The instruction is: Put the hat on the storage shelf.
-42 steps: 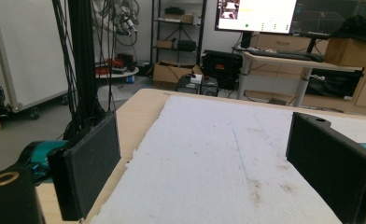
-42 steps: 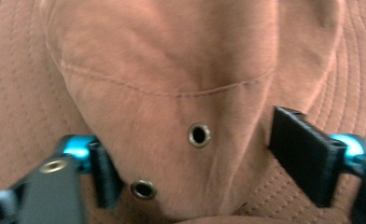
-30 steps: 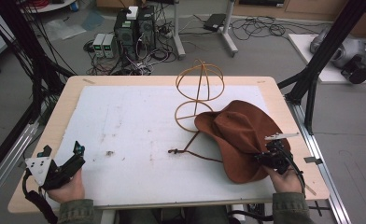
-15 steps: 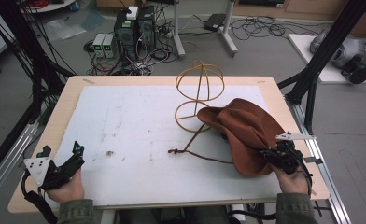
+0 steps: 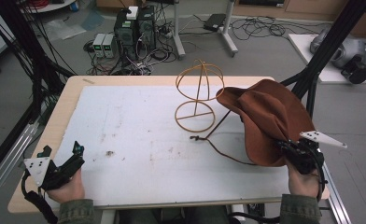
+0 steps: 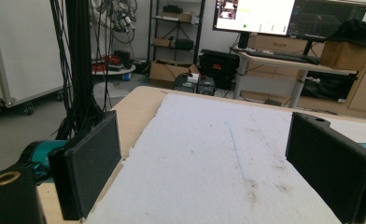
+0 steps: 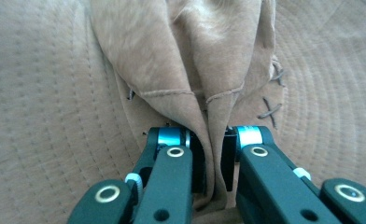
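I had the brown hat (image 5: 265,121) pinched by its brim in the right gripper (image 5: 297,154). In the right gripper view its fingers (image 7: 197,163) were squeezed shut on a fold of the brim, with the soft cloth bunched up between them. The hat hung in the air just to the right of the wire hat stand (image 5: 197,95), tilted, with its far edge close to the stand's round top. I could not tell if it touched the wire. The hat's thin cord (image 5: 218,144) trailed down onto the desk (image 5: 125,126), in front of the stand.

So the picking up was done, I think. The hat was off the desk and in my grip. What was left was the bigger part: bring the hat over the stand, lower it so the round top goes up inside it, and then let go. The stand had nothing on it yet.

The left gripper (image 5: 62,163) rested far to the left of the stand, at the near edge of the desk. In the left gripper view its fingers (image 6: 90,163) stood wide apart with nothing between them. It had no job yet, though it could help steady the hat later.
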The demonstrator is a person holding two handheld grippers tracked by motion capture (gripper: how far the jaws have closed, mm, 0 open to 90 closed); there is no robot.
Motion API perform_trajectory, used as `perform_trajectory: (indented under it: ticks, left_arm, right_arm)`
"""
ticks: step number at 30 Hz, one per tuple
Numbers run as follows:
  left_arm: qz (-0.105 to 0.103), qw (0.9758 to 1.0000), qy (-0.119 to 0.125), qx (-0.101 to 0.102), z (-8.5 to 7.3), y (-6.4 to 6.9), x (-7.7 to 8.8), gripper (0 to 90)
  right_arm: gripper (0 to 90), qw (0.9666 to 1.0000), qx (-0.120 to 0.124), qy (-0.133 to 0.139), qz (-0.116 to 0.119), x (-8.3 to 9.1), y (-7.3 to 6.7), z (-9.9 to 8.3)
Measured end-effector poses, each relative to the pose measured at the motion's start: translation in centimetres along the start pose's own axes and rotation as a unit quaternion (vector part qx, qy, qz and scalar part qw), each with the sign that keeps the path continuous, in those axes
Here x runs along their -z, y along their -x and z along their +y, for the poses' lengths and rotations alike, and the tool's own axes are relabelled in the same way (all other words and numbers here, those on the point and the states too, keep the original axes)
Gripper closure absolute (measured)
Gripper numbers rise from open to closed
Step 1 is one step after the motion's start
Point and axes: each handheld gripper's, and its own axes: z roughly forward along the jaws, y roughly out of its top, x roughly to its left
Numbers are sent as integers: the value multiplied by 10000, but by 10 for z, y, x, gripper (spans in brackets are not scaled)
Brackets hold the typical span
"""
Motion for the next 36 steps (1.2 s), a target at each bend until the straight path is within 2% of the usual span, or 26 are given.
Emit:
perform_trajectory:
  ticks: [3, 5, 10, 14, 20, 24, 29, 31, 32, 36]
  left_arm:
    - [0, 10000, 10, 19, 0, 1, 0, 105]
    - [-2, 10000, 6, 24, 0, 0, 0, 105]
    - [26, 10000, -4, 93, 0, -2, 1, 105]
    - [40, 9998, -7, 203, -2, -4, 1, 105]
    - [18, 9999, -14, 158, -2, -1, 1, 105]
    - [-8, 9999, -21, 121, -2, 0, 1, 105]
    - [8, 9999, -19, 154, -2, -1, 0, 105]
    - [6, 9999, -4, 158, -3, -1, 0, 105]
    - [13, 9999, -7, 151, -3, -2, 0, 105]
    - [20, 9998, -20, 176, -3, -3, -1, 105]
  right_arm:
    - [882, 9990, 4, 383, -216, 4, -6, -1]
    - [882, 9981, 57, 496, -361, 5, -10, -1]
    - [881, 9944, 13, 773, -727, 8, -12, 1]
    - [881, 9924, -20, 914, -823, 13, -9, 4]
    - [881, 9894, 21, 1250, -738, 18, -19, 12]
    - [881, 9862, 48, 1543, -595, 22, -30, 23]
    - [880, 9834, -68, 1790, -303, 23, -39, 44]
    - [880, 9831, -80, 1810, -268, 23, -40, 48]
    - [879, 9813, -77, 1914, -188, 21, -44, 58]
    - [879, 9785, -125, 2059, -36, 21, -49, 73]
